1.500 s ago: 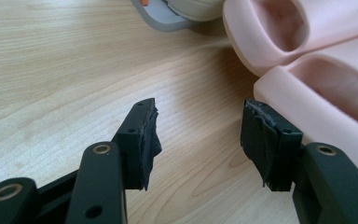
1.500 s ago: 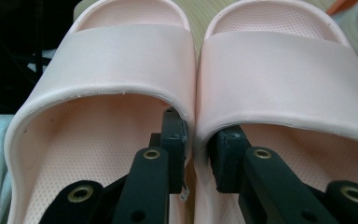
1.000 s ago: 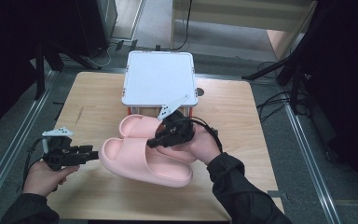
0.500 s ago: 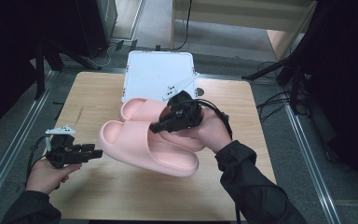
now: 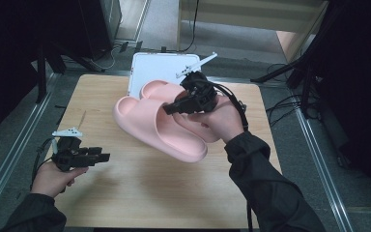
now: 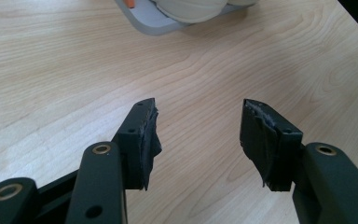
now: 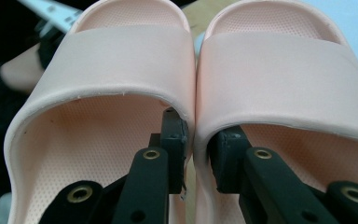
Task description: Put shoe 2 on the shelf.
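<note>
Two pink slippers pinched by right gripper fingers | left gripper fingers spread | lettering unreadable

The pink slippers look like soft, matt foam (tiny bumps inside). Under the left gripper, the table is smooth, pale wood.

The high view hangs above my side of the table, looking forward and down; my forearms enter at six o'clock. The camera on my left gripper rides just behind its jaws, looking close over bare wood toward twelve o'clock, where a white tray edges in. The camera on my right gripper sits tight against the pink slippers. The high view shares that tray and those slippers.
</note>
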Motion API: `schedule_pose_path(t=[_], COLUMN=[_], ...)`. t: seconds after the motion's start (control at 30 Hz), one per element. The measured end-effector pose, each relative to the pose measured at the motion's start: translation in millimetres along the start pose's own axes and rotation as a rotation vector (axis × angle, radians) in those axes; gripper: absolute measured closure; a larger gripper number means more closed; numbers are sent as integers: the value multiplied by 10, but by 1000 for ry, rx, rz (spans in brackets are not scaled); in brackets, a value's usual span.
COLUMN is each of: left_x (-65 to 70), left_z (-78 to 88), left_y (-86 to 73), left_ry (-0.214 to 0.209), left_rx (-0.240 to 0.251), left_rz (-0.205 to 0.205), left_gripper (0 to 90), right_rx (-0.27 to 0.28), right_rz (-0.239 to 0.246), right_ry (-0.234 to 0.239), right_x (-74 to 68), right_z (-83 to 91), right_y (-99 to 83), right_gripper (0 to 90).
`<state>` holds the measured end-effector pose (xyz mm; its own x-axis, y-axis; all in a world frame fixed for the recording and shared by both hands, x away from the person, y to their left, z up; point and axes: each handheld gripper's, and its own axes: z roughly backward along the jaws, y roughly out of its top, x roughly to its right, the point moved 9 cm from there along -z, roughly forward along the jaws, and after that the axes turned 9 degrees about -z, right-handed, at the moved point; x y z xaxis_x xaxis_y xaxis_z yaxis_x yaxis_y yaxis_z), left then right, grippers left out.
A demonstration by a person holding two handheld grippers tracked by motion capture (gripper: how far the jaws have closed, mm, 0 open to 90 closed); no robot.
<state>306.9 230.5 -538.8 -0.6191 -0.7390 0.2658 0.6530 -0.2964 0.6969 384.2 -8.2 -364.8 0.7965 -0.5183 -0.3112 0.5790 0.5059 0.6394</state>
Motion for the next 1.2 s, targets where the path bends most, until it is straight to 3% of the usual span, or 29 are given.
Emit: schedule_pose_path(t=[0.17,0.4,0.63,0.77,0.87,1.07,1.2], left_x=[12,48,81,100,119,133,122], left_z=[-73,-181,-297,-349,-388,-454,-444], left_y=[64,162,257,302,329,367,359], left_ry=[-10,-36,-75,-88,-110,-131,-135], left_rx=[-4,-19,-37,-45,-48,-59,-60], left_rz=[-8,-37,-22,-43,-53,-52,-45], left_gripper=[470,461,459,457,456,457,448], right_rx=[35,75,119,162,184,195,213], right_rz=[-102,-190,-274,-351,-407,-449,-469], right_ry=[-87,-231,-375,-427,-439,-548,-595], right_x=[192,432,663,757,813,961,1025], right_z=[7,-47,-214,-291,-357,-480,-523], right_y=[134,345,597,736,834,1005,1063], right_gripper=[781,781,780,777,774,774,773])
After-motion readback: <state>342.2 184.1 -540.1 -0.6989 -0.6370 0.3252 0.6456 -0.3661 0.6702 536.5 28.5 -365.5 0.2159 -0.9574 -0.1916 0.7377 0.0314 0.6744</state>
